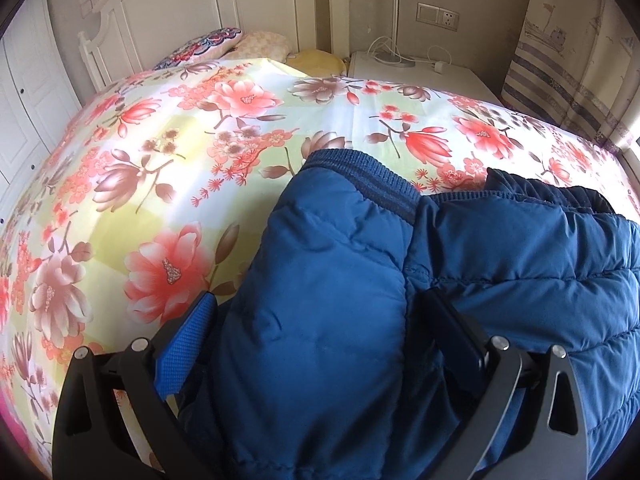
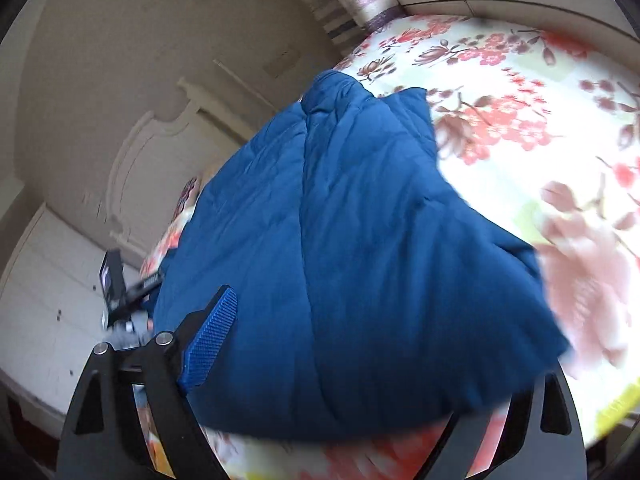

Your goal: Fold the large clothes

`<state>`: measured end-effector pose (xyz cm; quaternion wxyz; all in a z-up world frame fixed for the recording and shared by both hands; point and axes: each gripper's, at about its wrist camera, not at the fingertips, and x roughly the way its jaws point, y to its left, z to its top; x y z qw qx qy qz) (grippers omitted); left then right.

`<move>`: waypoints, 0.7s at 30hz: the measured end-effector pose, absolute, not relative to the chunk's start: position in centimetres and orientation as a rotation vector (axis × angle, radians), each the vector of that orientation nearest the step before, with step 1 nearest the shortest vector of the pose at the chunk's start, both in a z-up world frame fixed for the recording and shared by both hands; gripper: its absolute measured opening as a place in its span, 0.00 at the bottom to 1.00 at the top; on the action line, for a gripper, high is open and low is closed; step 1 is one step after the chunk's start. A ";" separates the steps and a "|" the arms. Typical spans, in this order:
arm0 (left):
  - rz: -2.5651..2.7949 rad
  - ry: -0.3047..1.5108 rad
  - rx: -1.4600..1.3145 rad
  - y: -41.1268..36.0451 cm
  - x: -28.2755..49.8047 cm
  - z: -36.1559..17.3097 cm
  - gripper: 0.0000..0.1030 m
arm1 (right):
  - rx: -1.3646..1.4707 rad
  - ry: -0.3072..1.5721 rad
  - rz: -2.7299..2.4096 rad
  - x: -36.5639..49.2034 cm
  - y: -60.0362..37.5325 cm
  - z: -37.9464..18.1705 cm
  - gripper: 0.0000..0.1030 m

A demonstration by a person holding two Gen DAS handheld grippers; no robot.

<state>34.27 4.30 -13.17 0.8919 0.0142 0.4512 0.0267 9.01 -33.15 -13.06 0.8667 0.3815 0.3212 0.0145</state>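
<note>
Setting: a bedroom, where a bed (image 1: 168,168) spread with a floral sheet of red and pink blossoms fills most of both wrist views.

Garment: a blue quilted jacket (image 1: 320,320) lies on the bed, bunched into thick padded folds, its ribbed knit band (image 1: 372,184) turned toward the headboard (image 1: 180,12).

Left gripper (image 1: 320,340): angled down over the jacket, its jaws set wide with a puffy fold of the jacket filling the gap between them; the blue textured pad (image 1: 184,344) on one finger sits against the side of the fold, while the other finger presses into the fabric at a quilted seam. The padding bulges up between the two, so the jaws appear to be clamping that fold.

Right gripper (image 2: 340,364): seen through a motion-blurred frame, its jaws spread wide over the near edge of the jacket (image 2: 360,240); one blue pad (image 2: 208,340) rests beside the fabric, the other fingertip is hidden under the cloth, and no squeeze on the cloth shows.

Background: pillows (image 1: 224,46) piled at the headboard, a white nightstand (image 1: 420,76) carrying a lamp base (image 1: 394,60) and cables, a wall socket (image 1: 438,16) above it, and a striped curtain (image 1: 568,60) at the window side.
</note>
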 end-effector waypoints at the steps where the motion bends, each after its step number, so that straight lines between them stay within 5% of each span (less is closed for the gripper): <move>1: 0.060 0.934 0.035 4.2 34.3 -13.2 0.98 | 0.806 0.656 0.023 9.0 -33.0 -13.1 0.74; 5: 0.088 0.918 0.039 4.3 34.1 -12.9 0.98 | 0.883 0.509 0.082 8.0 -34.0 -13.1 0.41; 7: 0.105 0.901 0.086 3.6 33.9 -12.4 0.97 | 0.873 0.469 0.107 6.9 -34.2 -12.7 0.34; 14: -0.013 0.722 0.201 -5.3 30.8 -5.7 0.97 | 0.843 0.397 0.140 3.7 -35.1 -11.2 0.30; 21: -0.091 0.820 0.444 -15.5 30.8 -11.2 0.97 | 0.773 0.320 0.124 1.0 -35.8 -7.9 0.30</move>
